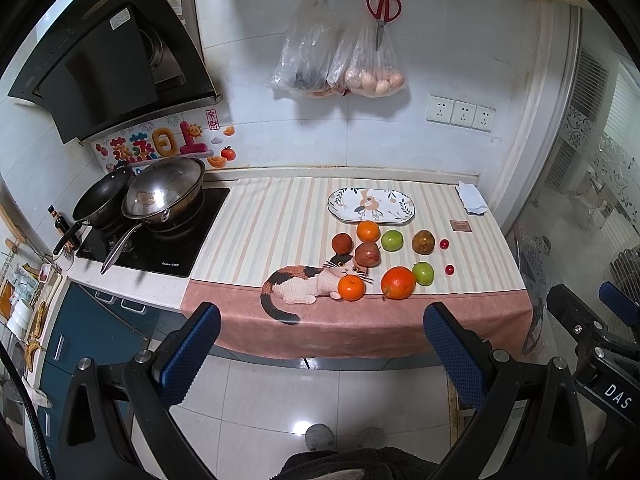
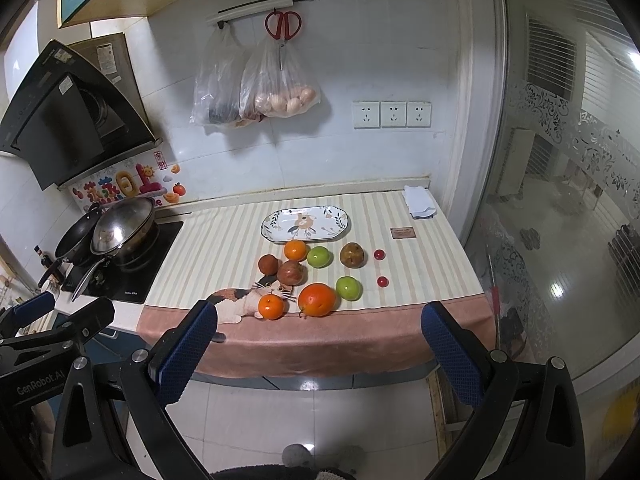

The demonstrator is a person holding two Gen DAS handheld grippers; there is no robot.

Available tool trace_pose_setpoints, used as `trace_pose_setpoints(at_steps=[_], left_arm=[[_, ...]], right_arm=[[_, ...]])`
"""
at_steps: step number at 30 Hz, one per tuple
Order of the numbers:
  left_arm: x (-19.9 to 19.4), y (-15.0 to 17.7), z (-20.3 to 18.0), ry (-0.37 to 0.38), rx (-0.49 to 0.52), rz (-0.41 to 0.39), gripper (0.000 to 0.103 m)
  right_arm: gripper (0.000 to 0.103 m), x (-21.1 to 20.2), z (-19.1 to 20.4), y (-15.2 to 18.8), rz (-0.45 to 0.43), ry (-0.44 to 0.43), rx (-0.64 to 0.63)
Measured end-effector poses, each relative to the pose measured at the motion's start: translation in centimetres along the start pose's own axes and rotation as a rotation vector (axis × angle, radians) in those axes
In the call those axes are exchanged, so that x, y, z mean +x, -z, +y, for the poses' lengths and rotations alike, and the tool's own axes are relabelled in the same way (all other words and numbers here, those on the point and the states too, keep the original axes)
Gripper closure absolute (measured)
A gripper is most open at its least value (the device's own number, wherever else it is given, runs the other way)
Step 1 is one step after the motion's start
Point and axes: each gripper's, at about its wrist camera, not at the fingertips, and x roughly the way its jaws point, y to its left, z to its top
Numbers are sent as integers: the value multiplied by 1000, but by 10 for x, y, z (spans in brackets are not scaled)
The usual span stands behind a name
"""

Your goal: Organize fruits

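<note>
Several fruits lie on a striped cloth (image 1: 260, 232) on the counter: a large orange (image 1: 397, 282) (image 2: 317, 299), a small orange (image 1: 351, 287) (image 2: 272, 306), another orange (image 1: 367, 231) (image 2: 295, 249), two green apples (image 1: 391, 239) (image 1: 423, 273), brownish fruits (image 1: 342, 243) (image 1: 368, 254) (image 1: 423, 241) and two small red ones (image 1: 444, 244) (image 1: 449, 269). An oval patterned plate (image 1: 371, 205) (image 2: 306, 224) sits empty behind them. My left gripper (image 1: 320, 316) and right gripper (image 2: 320, 316) both stand open, held back from the counter's front edge with nothing between their fingers.
A stove (image 1: 156, 236) with a wok (image 1: 164, 192) and a black pan (image 1: 100, 200) stands to the left. Plastic bags (image 1: 340, 60) and red scissors (image 1: 383, 8) hang on the wall. A folded cloth (image 1: 472, 198) lies at the back right, and a glass partition (image 2: 560, 220) is on the right.
</note>
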Motion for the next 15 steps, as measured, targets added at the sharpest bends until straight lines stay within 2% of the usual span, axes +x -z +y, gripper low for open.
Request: trace_pose_setpoints(at_steps=[15], left_arm=[[4,-4,2,4,-1,4,0]], right_arm=[[0,0,0,-1,-6,1,-4]])
